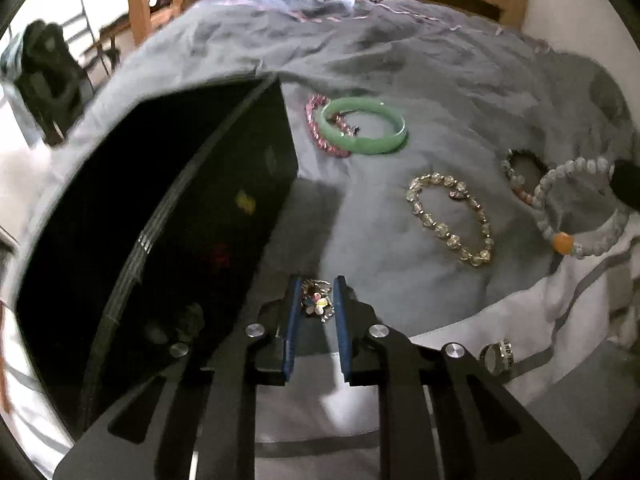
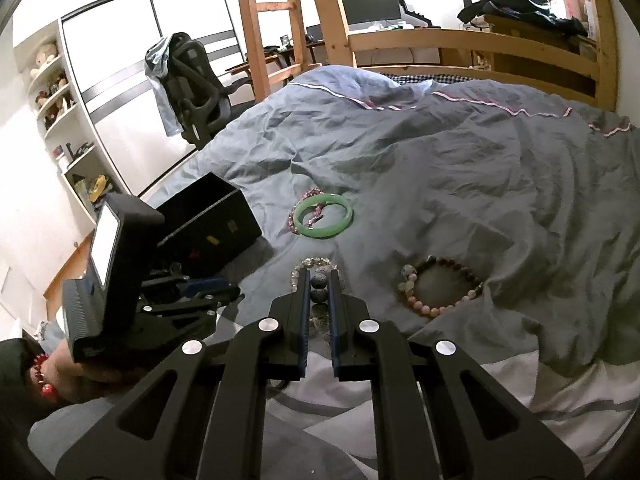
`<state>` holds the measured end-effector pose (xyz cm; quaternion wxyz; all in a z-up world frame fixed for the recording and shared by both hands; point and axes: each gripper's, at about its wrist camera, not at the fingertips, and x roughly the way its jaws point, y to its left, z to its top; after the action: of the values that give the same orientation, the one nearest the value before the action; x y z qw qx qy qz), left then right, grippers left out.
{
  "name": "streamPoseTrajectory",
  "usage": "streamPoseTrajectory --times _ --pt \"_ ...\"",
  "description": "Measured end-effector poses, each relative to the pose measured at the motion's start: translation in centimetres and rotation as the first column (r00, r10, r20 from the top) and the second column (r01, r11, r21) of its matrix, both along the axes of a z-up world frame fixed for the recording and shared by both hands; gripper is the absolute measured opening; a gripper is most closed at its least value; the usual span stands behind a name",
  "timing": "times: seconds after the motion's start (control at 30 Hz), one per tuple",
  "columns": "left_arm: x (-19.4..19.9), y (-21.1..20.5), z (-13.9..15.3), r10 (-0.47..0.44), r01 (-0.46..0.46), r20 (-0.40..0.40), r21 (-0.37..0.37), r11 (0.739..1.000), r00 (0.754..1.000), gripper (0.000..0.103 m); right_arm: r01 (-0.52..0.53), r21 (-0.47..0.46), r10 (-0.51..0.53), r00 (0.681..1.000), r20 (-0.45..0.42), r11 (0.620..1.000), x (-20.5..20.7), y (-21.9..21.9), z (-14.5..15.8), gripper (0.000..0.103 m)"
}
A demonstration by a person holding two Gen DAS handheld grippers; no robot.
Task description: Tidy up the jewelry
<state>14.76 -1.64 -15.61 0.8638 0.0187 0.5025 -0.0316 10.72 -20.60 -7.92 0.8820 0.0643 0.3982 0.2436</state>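
My left gripper (image 1: 317,294) is shut on a small flower-shaped jewel piece (image 1: 318,303), right beside the black jewelry box (image 1: 168,216). My right gripper (image 2: 319,286) is shut on a grey beaded bracelet (image 2: 320,284); that bracelet with its orange bead hangs at the right of the left wrist view (image 1: 568,208). On the grey duvet lie a green jade bangle (image 1: 364,130) over a pink bead bracelet (image 1: 320,132), a clear crystal bracelet (image 1: 450,220) and a mixed-bead bracelet (image 2: 440,286). The left gripper (image 2: 208,286) shows beside the box (image 2: 208,220) in the right wrist view.
A silver ring (image 1: 496,354) lies on the white sheet near the front. The wooden bed rail (image 2: 472,44) bounds the far side. An office chair (image 2: 192,88) and shelves (image 2: 60,120) stand left of the bed.
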Motion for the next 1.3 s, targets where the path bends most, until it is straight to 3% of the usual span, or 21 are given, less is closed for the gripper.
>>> streamPoseTrajectory --times 0.23,0.43,0.63,0.67,0.77,0.8,0.83,0.9,1.03,1.07,1.13,1.2,1.3 --pt "0.0 0.9 -0.7 0.014 -0.014 0.006 -0.043 0.999 1.0 0.017 -0.006 0.037 0.007 0.999 -0.036 0.999 0.3 -0.2 -2.0 0.009" --pt "-0.5 0.8 -0.5 0.014 -0.013 0.033 -0.043 0.999 0.999 0.017 -0.018 0.006 0.018 0.999 -0.035 1.0 0.4 0.0 -3.3 0.01" --pt "-0.4 0.2 -1.0 -0.046 0.047 0.012 -0.056 0.997 0.999 0.029 0.026 -0.007 -0.026 0.996 -0.08 1.0 1.4 -1.0 -5.5 0.012" --pt "-0.2 0.2 -1.1 -0.052 0.053 0.01 -0.06 0.997 0.999 0.029 0.033 -0.001 -0.033 0.995 -0.09 0.999 1.4 -1.1 -5.7 0.017" --pt "0.0 0.4 -1.3 -0.05 0.05 0.002 -0.075 0.996 0.999 0.028 0.069 0.028 -0.066 0.991 -0.116 0.997 1.6 -2.0 -6.4 0.052" --pt "0.0 0.4 -1.3 -0.049 0.049 0.002 -0.079 0.996 0.999 0.028 0.079 0.038 -0.074 0.991 -0.116 0.996 1.6 -2.2 -6.5 0.057" --pt "-0.1 0.5 -1.3 -0.046 0.046 0.004 -0.086 0.995 0.999 0.027 0.087 0.046 -0.081 0.99 -0.117 0.995 1.7 -2.4 -6.5 0.057" --pt "-0.2 0.6 -1.3 -0.052 0.052 0.003 -0.114 0.992 0.999 0.007 0.085 0.061 -0.077 0.988 -0.131 0.994 1.8 -2.6 -6.9 0.057" --pt "-0.8 0.8 -0.9 -0.084 0.086 0.018 -0.193 0.977 0.996 0.004 0.034 0.075 -0.023 0.99 -0.14 0.997 1.7 -1.9 -7.2 0.058" --pt "-0.8 0.9 -0.8 -0.089 0.091 0.021 -0.207 0.974 0.996 0.004 0.031 0.057 -0.022 0.988 -0.151 0.998 1.9 -1.7 -7.5 0.057" --pt "-1.1 0.9 -0.6 -0.101 0.107 0.036 -0.232 0.967 0.994 0.004 0.04 0.008 -0.038 0.98 -0.194 0.999 2.3 -1.3 -8.6 0.038" --pt "-1.4 0.8 -0.2 -0.117 0.128 0.056 -0.248 0.96 0.991 0.001 0.048 -0.007 -0.049 0.975 -0.217 0.999 2.6 -1.4 -9.4 0.009" --pt "-2.2 0.3 0.6 -0.146 0.165 0.097 -0.236 0.958 0.985 0.001 0.067 0.047 -0.057 0.981 -0.183 0.997 2.2 -2.2 -8.8 0.009"
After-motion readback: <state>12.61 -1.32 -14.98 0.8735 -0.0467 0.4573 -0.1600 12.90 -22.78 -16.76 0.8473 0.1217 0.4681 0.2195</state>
